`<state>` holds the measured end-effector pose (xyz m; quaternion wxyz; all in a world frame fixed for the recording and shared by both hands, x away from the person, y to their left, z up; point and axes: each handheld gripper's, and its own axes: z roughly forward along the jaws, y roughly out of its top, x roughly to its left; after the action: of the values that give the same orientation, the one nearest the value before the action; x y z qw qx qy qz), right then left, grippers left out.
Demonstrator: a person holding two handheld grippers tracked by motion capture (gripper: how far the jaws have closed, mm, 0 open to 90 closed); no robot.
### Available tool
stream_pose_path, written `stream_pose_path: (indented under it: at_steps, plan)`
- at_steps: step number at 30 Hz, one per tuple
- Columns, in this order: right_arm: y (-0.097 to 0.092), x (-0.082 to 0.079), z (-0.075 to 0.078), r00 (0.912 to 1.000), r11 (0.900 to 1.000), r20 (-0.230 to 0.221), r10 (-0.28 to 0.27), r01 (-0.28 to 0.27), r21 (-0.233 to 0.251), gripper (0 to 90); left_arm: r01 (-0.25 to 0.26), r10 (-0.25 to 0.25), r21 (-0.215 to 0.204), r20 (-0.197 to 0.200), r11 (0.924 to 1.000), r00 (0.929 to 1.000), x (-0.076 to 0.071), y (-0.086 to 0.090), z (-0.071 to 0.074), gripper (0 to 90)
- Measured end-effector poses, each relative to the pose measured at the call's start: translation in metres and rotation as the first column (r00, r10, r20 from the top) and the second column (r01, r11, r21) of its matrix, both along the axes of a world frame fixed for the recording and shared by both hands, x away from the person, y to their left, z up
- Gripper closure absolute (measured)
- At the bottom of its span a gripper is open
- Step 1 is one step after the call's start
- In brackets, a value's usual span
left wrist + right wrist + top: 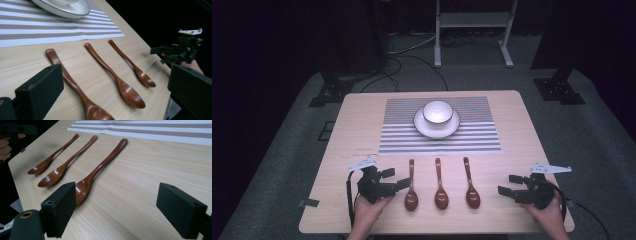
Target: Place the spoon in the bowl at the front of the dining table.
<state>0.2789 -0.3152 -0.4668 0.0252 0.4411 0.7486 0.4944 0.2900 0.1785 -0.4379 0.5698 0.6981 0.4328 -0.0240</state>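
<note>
Three brown wooden spoons lie side by side near the table's front edge, bowls toward me: a left spoon [411, 187] [70, 80] [53, 155], a middle spoon [440, 185] [112, 75] [72, 157] and a right spoon [470, 182] [130, 62] [102, 166]. My left gripper [396, 178] [115, 75] rests just left of the left spoon, open, gripping nothing. My right gripper [510, 184] [116, 192] [162, 54] sits to the right of the right spoon, open wide, with bare table between its jaws.
A white bowl [437, 112] stands on a white plate [453, 130] [75, 12] on a grey striped placemat [472, 140] [150, 130] at the table's far middle. Bare wood lies between mat and spoons. Dark stands and cables surround the table.
</note>
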Motion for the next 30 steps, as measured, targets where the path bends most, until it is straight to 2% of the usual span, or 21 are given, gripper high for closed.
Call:
stream_pose_path:
  at_steps: [6, 10, 11, 12, 13, 16, 17, 19, 22, 24, 25, 26, 27, 28, 29, 30]
  plan:
    - [-0.002, 0.000, 0.000, 1.0000, 0.9999, -0.004, -0.006, 0.006, 0.011, 15.2, 0.053, -0.053, -0.004, -0.008, 0.9986, 0.9986, -0.002, -0.018, 0.001, 0.0]
    - [-0.003, 0.002, 0.001, 0.9999, 0.9998, -0.003, -0.012, 0.012, 0.019, 15.2, 0.104, -0.104, -0.007, -0.013, 0.9946, 0.9945, -0.001, -0.033, 0.003, 0.0]
    - [-0.003, 0.002, 0.001, 0.9999, 0.9998, -0.003, -0.012, 0.012, 0.019, 15.2, 0.104, -0.104, -0.007, -0.013, 0.9946, 0.9945, -0.001, -0.033, 0.003, 0.0]
    - [-0.003, 0.002, 0.001, 0.9998, 0.9996, -0.005, -0.017, 0.018, 0.022, 15.2, 0.125, -0.126, -0.020, -0.021, 0.9919, 0.9919, -0.001, -0.041, 0.003, 0.0]
    - [-0.003, 0.002, 0.001, 0.9998, 0.9996, -0.005, -0.017, 0.018, 0.022, 15.2, 0.125, -0.126, -0.020, -0.021, 0.9919, 0.9919, -0.001, -0.041, 0.003, 0.0]
    - [-0.004, 0.003, 0.002, 0.9998, 0.9993, -0.003, -0.022, 0.022, 0.031, 15.2, 0.172, -0.173, -0.013, -0.037, 0.9850, 0.9843, -0.001, -0.057, 0.004, 0.0]
    - [-0.004, 0.003, 0.002, 0.9998, 0.9993, -0.003, -0.022, 0.022, 0.031, 15.2, 0.172, -0.173, -0.013, -0.037, 0.9850, 0.9843, -0.001, -0.057, 0.004, 0.0]
    - [-0.003, 0.005, 0.002, 0.9998, 0.9993, -0.004, -0.021, 0.021, 0.030, 15.2, 0.196, -0.196, -0.011, -0.039, 0.9805, 0.9798, -0.001, -0.066, 0.006, 0.0]
    - [-0.003, 0.006, 0.002, 0.9998, 0.9994, -0.007, -0.020, 0.021, 0.028, 15.2, 0.236, -0.237, -0.026, -0.043, 0.9714, 0.9706, -0.001, -0.080, 0.009, 0.0]
    - [-0.003, 0.005, 0.002, 0.9998, 0.9994, -0.003, -0.020, 0.020, 0.028, 15.2, 0.278, -0.280, -0.038, -0.051, 0.9597, 0.9587, 0.000, -0.098, 0.011, 0.0]
    - [-0.003, 0.005, 0.002, 0.9998, 0.9994, -0.003, -0.020, 0.020, 0.028, 15.2, 0.278, -0.280, -0.038, -0.051, 0.9597, 0.9587, 0.000, -0.098, 0.011, 0.0]
    - [-0.004, 0.005, 0.002, 0.9998, 0.9994, -0.003, -0.020, 0.020, 0.028, 15.2, 0.292, -0.294, -0.038, -0.052, 0.9556, 0.9544, 0.000, -0.104, 0.012, 0.0]
    - [-0.004, 0.005, 0.002, 0.9998, 0.9993, -0.005, -0.022, 0.022, 0.029, 15.2, 0.309, -0.311, -0.042, -0.056, 0.9502, 0.9488, 0.001, -0.112, 0.012, 0.0]
    - [-0.005, 0.005, 0.002, 0.9997, 0.9993, -0.002, -0.024, 0.024, 0.030, 15.2, 0.333, -0.335, -0.041, -0.061, 0.9419, 0.9401, 0.001, -0.122, 0.011, 0.0]
    - [-0.005, 0.005, 0.002, 0.9997, 0.9993, -0.002, -0.024, 0.024, 0.030, 15.2, 0.333, -0.335, -0.041, -0.061, 0.9419, 0.9401, 0.001, -0.122, 0.011, 0.0]
    - [-0.007, 0.004, 0.003, 0.9996, 0.9991, -0.005, -0.026, 0.027, 0.034, 15.2, 0.359, -0.361, -0.044, -0.074, 0.9323, 0.9295, 0.000, -0.133, 0.009, 0.0]
